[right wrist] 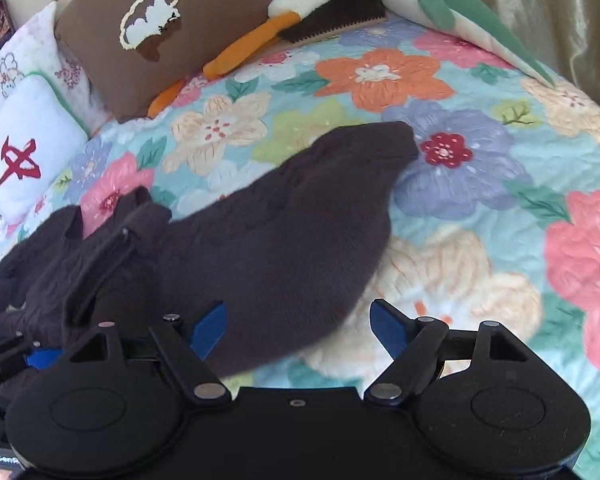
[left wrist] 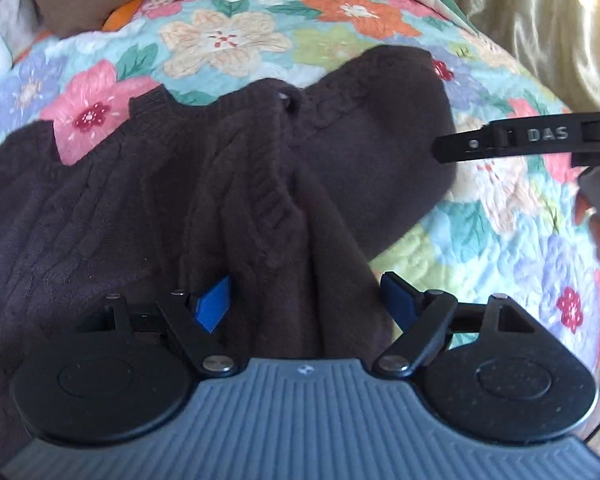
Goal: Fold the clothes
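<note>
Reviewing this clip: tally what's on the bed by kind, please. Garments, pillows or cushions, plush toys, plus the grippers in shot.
Garments: 1, the dark knit sweater
Pillows or cushions: 3, the brown cushion, the white cushion with red mark, the floral pillow
Plush toys: 2, the orange-legged plush, the green and cream plush
Grippers: 2, left gripper, right gripper
Total: 8
</note>
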A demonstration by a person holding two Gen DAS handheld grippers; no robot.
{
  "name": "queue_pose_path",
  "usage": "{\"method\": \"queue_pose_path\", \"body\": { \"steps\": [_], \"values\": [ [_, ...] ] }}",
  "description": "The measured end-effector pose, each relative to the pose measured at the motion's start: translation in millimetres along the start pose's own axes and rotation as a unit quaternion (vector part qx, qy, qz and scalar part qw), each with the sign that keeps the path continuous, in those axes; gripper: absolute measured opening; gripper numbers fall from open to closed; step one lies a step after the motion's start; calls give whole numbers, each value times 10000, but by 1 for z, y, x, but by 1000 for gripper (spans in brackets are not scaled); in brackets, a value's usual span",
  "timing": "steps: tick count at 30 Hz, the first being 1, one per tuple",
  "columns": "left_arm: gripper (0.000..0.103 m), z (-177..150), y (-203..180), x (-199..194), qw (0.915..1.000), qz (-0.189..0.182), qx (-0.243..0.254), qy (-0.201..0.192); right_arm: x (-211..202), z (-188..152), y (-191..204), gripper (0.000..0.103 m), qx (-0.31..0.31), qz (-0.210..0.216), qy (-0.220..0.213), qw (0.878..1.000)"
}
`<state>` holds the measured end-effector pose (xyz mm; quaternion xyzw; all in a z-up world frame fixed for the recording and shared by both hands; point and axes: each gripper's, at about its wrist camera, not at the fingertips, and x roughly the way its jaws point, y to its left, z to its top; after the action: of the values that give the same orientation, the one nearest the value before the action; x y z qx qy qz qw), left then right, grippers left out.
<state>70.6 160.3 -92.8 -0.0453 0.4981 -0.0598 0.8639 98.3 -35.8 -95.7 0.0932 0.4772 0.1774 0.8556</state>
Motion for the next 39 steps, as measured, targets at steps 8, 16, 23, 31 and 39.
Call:
{"method": "queue_pose_path", "body": {
  "steps": [8,16,23,31,39],
  "values": [
    [85,4,30,5,9998,-128,-154,4,44,3,12,70,-34,107,-148,9998],
    [86,1,31,5,9998,-123,-135,-72,19,6,14,17,-191,115,-612,9979],
    [86,-3,29,-4,9998,11,-157,-133,4,3,17,14,-256,-148,-775,9966],
    [86,-4,26,-6,9996,51,-262,-93,-18,4,8,13,-308,-629,-1079,9917],
    [86,-4,6,-4,9999,48,-33,-84,-45,4,-6,13,-245,-1059,-1414,9840]
  ]
}}
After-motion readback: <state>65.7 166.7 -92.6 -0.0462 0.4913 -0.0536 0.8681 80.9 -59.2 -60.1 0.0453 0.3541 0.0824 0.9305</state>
